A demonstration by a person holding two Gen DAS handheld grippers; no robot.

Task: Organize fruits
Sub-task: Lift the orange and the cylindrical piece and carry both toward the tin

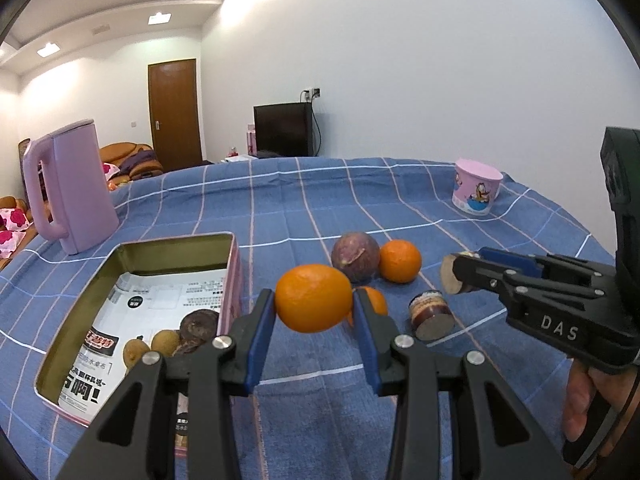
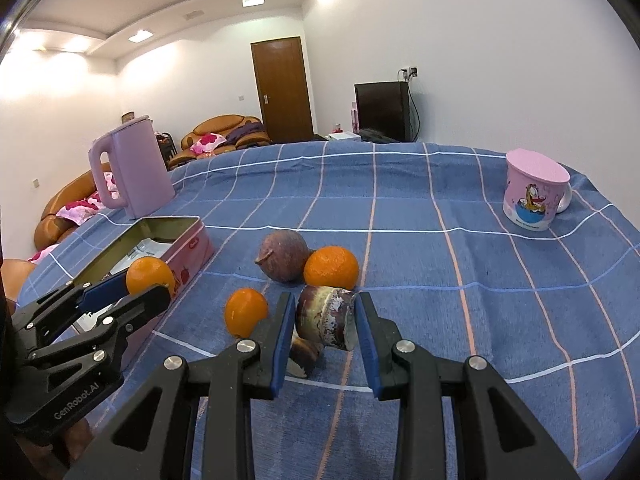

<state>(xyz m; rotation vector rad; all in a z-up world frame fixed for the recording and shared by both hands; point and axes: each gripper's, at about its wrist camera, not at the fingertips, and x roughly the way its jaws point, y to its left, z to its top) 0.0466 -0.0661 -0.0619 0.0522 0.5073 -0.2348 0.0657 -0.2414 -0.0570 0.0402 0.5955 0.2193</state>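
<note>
My left gripper (image 1: 314,312) is shut on an orange (image 1: 314,298) and holds it above the blue cloth, just right of the open pink tin (image 1: 234,276); it also shows in the right wrist view (image 2: 146,286). The tin holds several small brown fruits (image 1: 166,342). My right gripper (image 2: 322,320) is shut on a cut brown fruit piece (image 2: 326,316), lifted off the cloth; it also shows in the left wrist view (image 1: 460,274). On the cloth lie a purple round fruit (image 2: 283,255), two more oranges (image 2: 331,267) (image 2: 245,312) and another cut piece (image 1: 432,314).
A lilac kettle (image 1: 70,188) stands behind the tin at the left. A pink cartoon mug (image 2: 534,190) stands upside down at the far right. The checked blue tablecloth (image 2: 400,208) covers the table. A sofa, a door and a black monitor lie beyond.
</note>
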